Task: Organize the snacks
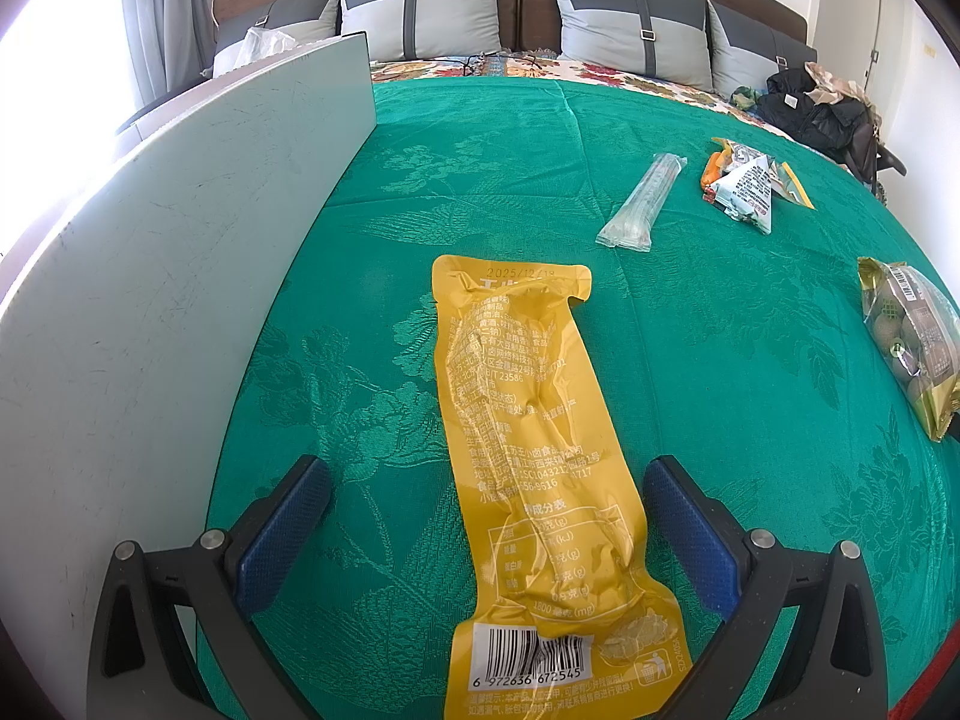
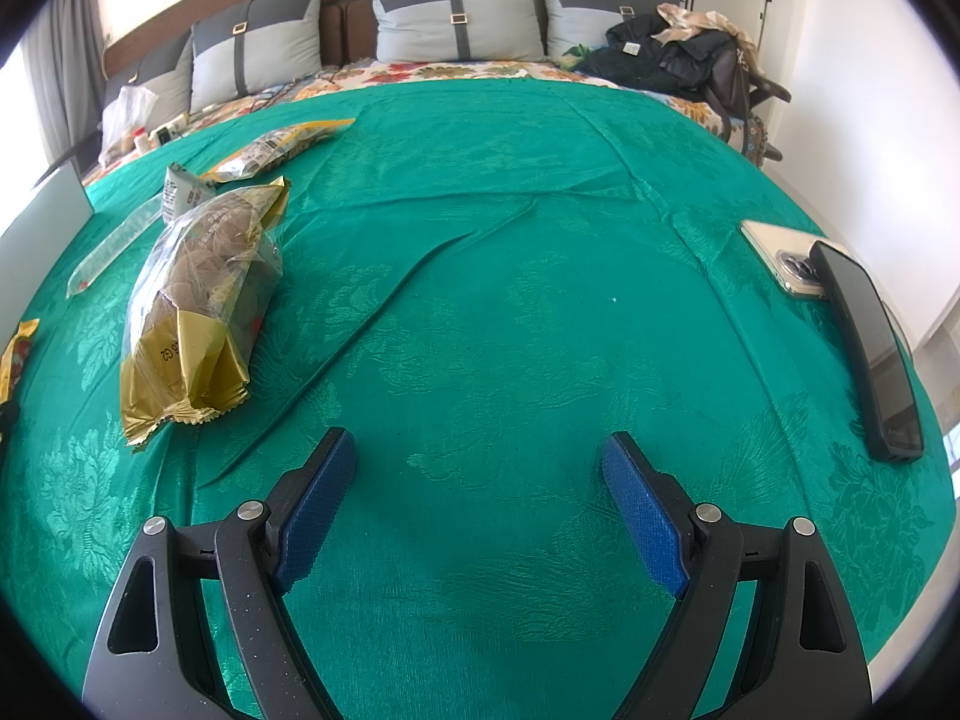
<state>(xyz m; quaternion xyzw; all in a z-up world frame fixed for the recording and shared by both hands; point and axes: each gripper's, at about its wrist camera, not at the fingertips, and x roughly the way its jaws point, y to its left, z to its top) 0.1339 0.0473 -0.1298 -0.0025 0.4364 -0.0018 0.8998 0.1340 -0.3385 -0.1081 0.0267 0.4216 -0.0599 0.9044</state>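
A long yellow snack packet (image 1: 534,450) lies flat on the green bedspread (image 1: 480,180), its barcode end nearest me. My left gripper (image 1: 486,480) is open, its blue pads either side of the packet without touching it. Farther right lie a clear narrow packet (image 1: 642,204), a small pile of snack packs (image 1: 747,186) and a gold bag of round snacks (image 1: 912,330). In the right wrist view that gold bag (image 2: 198,300) lies left of my right gripper (image 2: 480,450), which is open over bare green cloth. The clear packet (image 2: 114,246) and more packs (image 2: 282,147) lie beyond it.
A pale grey board (image 1: 180,270) stands upright along the left side. Two phones (image 2: 864,336) lie at the right edge of the bedspread. Pillows (image 2: 456,12) and a dark heap of clothes (image 2: 678,54) sit at the headboard end.
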